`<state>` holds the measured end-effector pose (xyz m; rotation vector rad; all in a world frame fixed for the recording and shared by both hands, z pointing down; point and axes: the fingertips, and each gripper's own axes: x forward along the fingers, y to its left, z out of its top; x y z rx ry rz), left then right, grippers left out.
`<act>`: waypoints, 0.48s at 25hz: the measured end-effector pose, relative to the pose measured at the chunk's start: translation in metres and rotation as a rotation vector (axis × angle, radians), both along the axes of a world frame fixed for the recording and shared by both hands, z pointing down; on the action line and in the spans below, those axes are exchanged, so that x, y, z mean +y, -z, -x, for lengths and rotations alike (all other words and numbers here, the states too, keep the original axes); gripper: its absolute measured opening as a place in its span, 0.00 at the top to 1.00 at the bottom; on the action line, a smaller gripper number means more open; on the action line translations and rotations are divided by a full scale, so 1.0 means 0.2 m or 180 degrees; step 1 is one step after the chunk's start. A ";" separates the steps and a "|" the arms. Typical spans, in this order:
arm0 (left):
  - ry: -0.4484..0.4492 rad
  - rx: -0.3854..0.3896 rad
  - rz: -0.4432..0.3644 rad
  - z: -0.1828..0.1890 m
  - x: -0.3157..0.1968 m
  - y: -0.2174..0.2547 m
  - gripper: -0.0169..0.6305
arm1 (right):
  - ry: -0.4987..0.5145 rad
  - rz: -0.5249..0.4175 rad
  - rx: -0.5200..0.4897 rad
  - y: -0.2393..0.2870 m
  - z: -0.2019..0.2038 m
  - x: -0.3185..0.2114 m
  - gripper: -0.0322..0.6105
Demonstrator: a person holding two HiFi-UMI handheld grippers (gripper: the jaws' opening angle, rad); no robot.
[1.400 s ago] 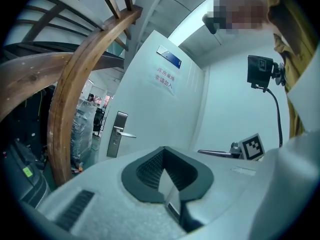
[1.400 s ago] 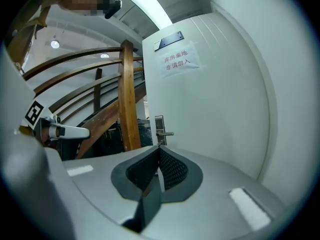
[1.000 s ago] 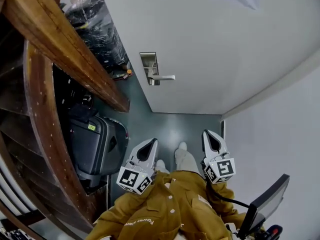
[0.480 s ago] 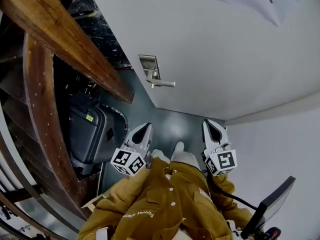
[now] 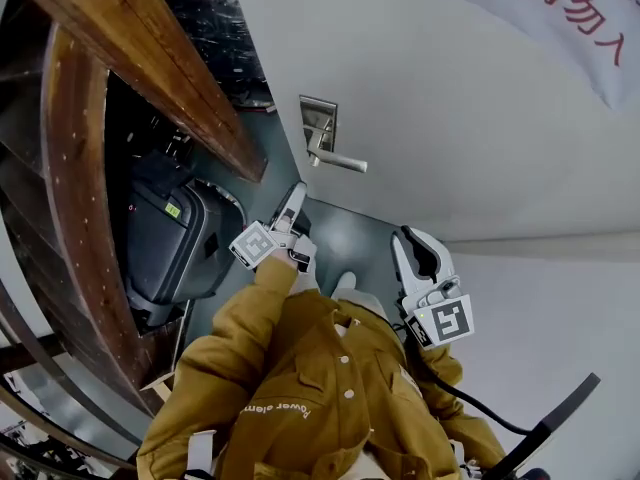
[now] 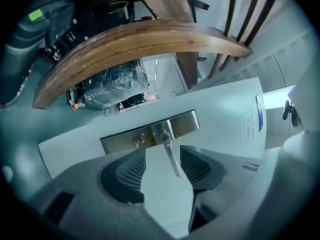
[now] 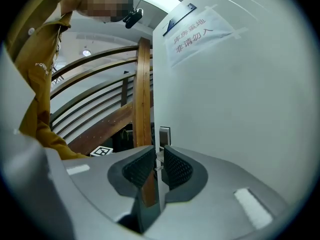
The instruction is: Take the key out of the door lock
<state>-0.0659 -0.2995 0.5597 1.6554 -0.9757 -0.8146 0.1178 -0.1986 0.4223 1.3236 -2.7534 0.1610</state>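
The white door (image 5: 470, 118) carries a metal lock plate (image 5: 318, 118) with a lever handle (image 5: 340, 160). In the left gripper view a small key (image 6: 137, 140) sticks out of the lock plate (image 6: 185, 124), left of the handle (image 6: 172, 156). My left gripper (image 5: 297, 192) is stretched toward the lock and stops short of it. Its jaws have just been opening; the left gripper (image 6: 162, 159) stands open and empty, with key and handle seen beyond the gap. My right gripper (image 5: 405, 240) hangs back near the door. Its jaws have just been opening too; the right gripper (image 7: 159, 160) shows a narrow, empty gap.
A curved wooden stair rail (image 5: 130, 58) runs along the left. Under it stand a dark suitcase (image 5: 165, 248) and black wrapped goods (image 5: 225, 28). A paper sign (image 5: 560, 18) is taped on the door. A white wall (image 5: 560, 328) closes the right side.
My left gripper has reached forward toward the lock plate, rolled over, and gone from shut to open. The right gripper has shifted slightly and its jaws have parted a little.
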 end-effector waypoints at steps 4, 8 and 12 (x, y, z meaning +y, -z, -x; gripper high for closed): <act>-0.0084 0.0676 -0.0106 -0.06 -0.21 -0.08 0.66 | -0.0048 0.0011 0.0004 0.00 0.02 -0.03 0.86; -0.0179 0.0682 0.0035 -0.10 -0.33 -0.23 0.66 | -0.0125 0.0030 0.0026 0.00 0.02 -0.06 0.86; -0.0171 0.0707 0.0117 -0.11 -0.39 -0.28 0.76 | -0.0164 0.0037 0.0058 0.00 0.03 -0.09 0.86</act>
